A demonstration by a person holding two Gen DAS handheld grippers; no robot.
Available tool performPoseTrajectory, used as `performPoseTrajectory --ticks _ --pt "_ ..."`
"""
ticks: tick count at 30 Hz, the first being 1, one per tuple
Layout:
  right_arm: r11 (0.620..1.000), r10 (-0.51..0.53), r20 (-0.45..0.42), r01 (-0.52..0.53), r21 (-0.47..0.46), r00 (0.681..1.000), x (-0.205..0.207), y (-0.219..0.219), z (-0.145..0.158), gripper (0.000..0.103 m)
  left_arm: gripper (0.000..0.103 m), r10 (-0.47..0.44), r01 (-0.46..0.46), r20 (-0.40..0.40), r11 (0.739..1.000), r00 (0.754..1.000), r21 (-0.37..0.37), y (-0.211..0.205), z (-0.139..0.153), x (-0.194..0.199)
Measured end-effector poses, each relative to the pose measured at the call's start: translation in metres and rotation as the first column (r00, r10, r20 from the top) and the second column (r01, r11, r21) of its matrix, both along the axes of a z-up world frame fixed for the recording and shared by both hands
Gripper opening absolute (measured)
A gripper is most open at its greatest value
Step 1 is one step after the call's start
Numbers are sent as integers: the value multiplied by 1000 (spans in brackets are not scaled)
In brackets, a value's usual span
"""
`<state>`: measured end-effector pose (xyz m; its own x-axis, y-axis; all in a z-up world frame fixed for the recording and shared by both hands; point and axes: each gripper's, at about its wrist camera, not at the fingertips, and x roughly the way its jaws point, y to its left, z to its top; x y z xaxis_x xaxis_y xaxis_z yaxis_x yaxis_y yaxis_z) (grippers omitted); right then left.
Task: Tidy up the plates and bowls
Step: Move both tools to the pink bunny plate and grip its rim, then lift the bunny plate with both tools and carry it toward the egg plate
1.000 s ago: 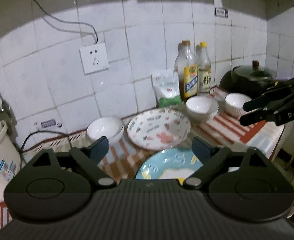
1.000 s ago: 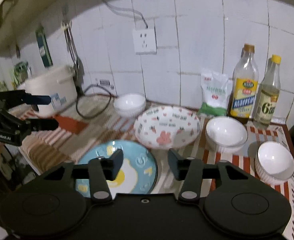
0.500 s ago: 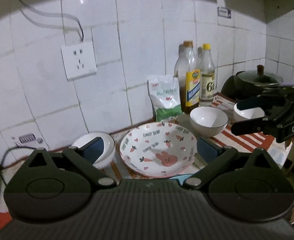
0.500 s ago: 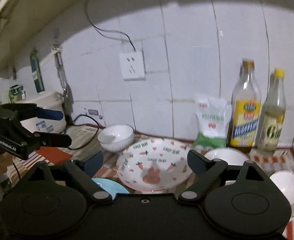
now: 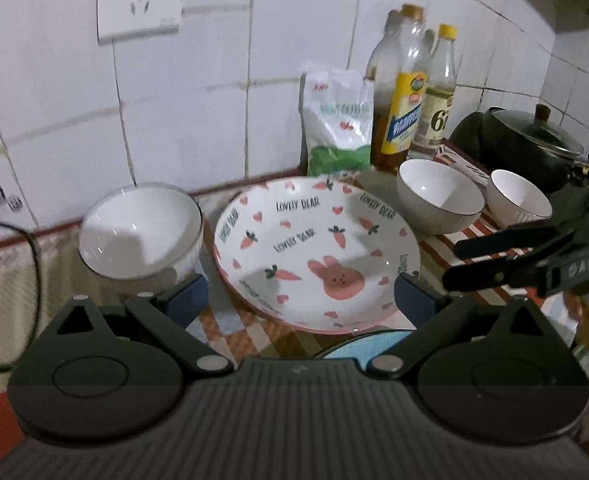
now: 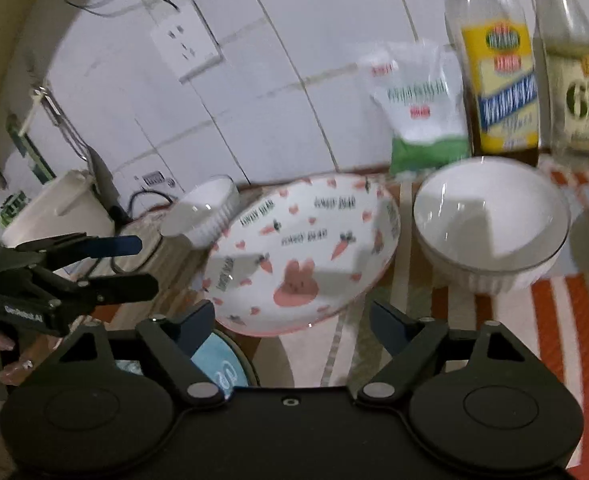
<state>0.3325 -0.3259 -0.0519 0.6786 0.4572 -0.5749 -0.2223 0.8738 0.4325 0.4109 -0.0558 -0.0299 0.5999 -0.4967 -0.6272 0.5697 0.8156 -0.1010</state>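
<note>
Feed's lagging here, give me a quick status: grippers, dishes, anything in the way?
Left gripper open, empty; right gripper empty, jaws just closing slightly. Rabbit plate untouched between white bowls. Blue plate beneath; nothing blocking.

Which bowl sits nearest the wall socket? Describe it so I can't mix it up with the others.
Find the white wall socket on the tiles, then drop down to the counter. The white bowl there sits left of the rabbit-and-carrot plate, alone on that side; two other white bowls sit right of it.
</note>
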Motion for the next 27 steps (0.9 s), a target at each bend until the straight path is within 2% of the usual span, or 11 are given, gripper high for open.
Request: performPoseTrajectory --ticks 2,6,9,11,13,16,20,22,27 --pt "1000 -17 -1 17 -20 1000 6 3 -5 86 98 14 -14 -36 1000 999 -11 0 -6 10" --pt "999 -42 -8 42 -3 999 18 1 -12 85 94 28 -29 -78 1000 997 -11 -2 -16 30" --pt "997 -60 14 60 -47 998 25 4 -15 84 82 43 -44 -107 999 993 -4 -4 -24 43" --pt "996 -74 15 75 -51 997 29 5 -19 79 67 49 -49 -121 999 991 -1 -5 -29 50" --pt "996 -77 6 77 -48 997 34 6 -24 76 65 53 -52 -124 999 991 11 -5 -34 56" --pt "996 -80 24 81 -27 996 35 7 -30 70 57 50 -48 -113 999 992 22 -6 -41 61" --pt "996 -75 54 77 -48 996 39 11 -36 68 52 48 -46 -135 999 990 20 -7 -48 69" --pt "996 -68 54 71 -49 996 42 11 -38 65 52 56 -54 -146 998 988 18 -8 -52 74" --pt "994 -41 59 47 -97 997 43 16 -37 65 52 88 -89 -178 996 980 6 -5 -60 85"
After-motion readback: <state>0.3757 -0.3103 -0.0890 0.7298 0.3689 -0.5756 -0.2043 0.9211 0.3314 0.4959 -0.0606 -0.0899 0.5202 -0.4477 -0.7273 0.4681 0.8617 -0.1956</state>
